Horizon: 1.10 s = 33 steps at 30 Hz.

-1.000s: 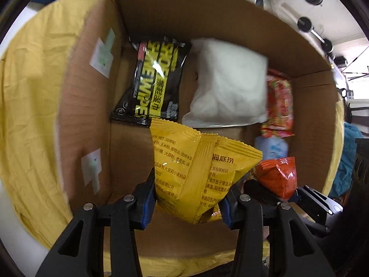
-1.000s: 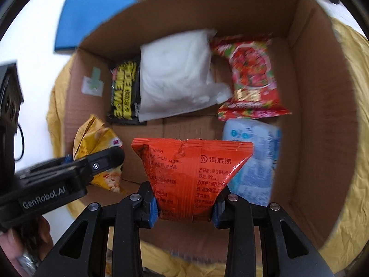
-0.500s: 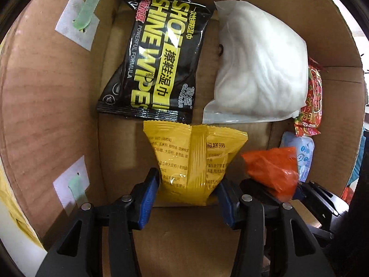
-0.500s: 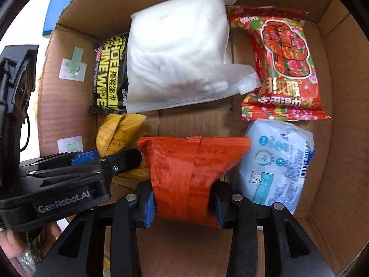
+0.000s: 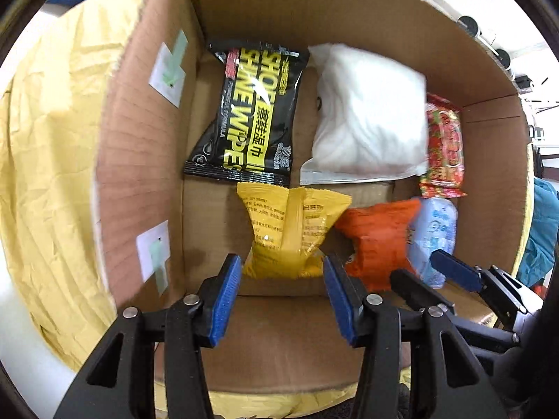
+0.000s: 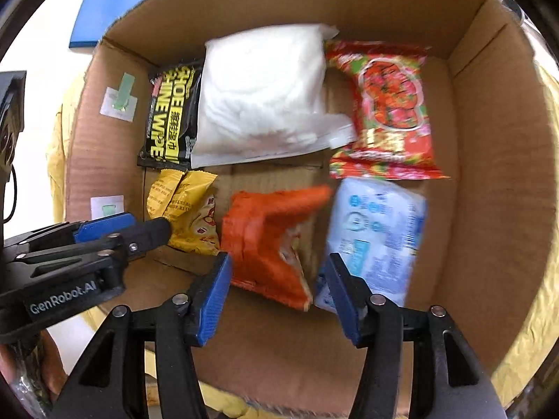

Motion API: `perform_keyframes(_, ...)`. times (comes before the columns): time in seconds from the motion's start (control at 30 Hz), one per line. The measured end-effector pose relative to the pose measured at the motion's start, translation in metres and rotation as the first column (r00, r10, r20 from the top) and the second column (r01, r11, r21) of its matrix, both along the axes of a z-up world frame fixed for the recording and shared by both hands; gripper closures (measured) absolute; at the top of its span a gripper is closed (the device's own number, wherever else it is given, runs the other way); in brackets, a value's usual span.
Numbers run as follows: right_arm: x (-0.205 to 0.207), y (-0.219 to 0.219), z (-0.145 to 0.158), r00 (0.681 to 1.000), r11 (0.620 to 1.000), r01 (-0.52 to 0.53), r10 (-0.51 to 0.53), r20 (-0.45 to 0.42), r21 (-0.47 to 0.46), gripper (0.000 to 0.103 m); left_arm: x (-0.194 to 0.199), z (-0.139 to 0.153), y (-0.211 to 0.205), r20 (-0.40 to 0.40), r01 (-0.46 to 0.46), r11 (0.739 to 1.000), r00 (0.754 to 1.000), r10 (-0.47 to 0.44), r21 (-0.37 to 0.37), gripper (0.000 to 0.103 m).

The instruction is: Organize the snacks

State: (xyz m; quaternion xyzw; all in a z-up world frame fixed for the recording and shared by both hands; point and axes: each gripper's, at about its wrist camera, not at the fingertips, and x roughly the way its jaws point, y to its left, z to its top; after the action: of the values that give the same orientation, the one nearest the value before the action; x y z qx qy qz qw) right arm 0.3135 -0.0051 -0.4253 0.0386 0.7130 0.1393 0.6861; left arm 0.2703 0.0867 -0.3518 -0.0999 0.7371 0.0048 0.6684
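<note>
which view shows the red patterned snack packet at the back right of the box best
The right wrist view: the red patterned snack packet lies face-up and unobstructed. In the left wrist view it appears only as a narrow, distorted strip at the edge, partly hidden behind the white plastic bag.

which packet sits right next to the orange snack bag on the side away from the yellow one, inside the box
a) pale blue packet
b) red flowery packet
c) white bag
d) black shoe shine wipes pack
a: in the right wrist view the orange snack bag lies on the box floor with the pale blue packet beside it, opposite the yellow snack bag.
</note>
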Motion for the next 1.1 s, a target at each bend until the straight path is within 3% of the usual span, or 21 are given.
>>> perform_keyframes(0.07, -0.003, -0.003, 0.007, 1.0, 1.0, 0.007, -0.007, 0.015, -0.014, 0.041, -0.004, 0.009, -0.001, 0.023, 0.003, 1.0, 1.0, -0.004, 0.005, 0.052)
perform_keyframes(0.23, -0.009, -0.011, 0.023, 0.998, 0.999, 0.022, -0.019, 0.058, -0.049, 0.023, -0.015, 0.038, -0.001, 0.098, -0.016, 1.0, 0.995, 0.014, 0.02, 0.035)
perform_keyframes(0.3, -0.013, -0.02, 0.028, 0.997, 0.997, 0.024, -0.019, 0.073, -0.07, 0.016, -0.021, 0.049, -0.001, 0.137, -0.031, 0.999, 0.99, 0.025, 0.042, 0.012)
perform_keyframes(0.43, -0.014, -0.033, 0.037, 0.996, 0.996, 0.036, -0.029, 0.09, -0.084, 0.005, -0.026, 0.067, 0.007, 0.183, -0.037, 0.997, 0.983, 0.024, 0.071, 0.005)
perform_keyframes(0.53, -0.018, -0.048, 0.054, 0.994, 0.995, 0.046, -0.037, 0.103, -0.09, 0.0, -0.03, 0.077, 0.003, 0.207, -0.035, 0.996, 0.978, 0.017, 0.083, 0.003)
perform_keyframes(0.77, -0.035, -0.063, 0.085, 0.986, 0.993, 0.07, -0.055, 0.154, -0.091, 0.0, -0.043, 0.092, -0.015, 0.259, -0.039, 0.994, 0.966, 0.011, 0.102, 0.003)
perform_keyframes(1.1, -0.081, -0.083, 0.17, 0.952, 0.99, 0.109, -0.078, 0.295, -0.091, 0.0, -0.093, 0.168, -0.038, 0.395, -0.031, 0.992, 0.918, -0.02, 0.122, 0.003)
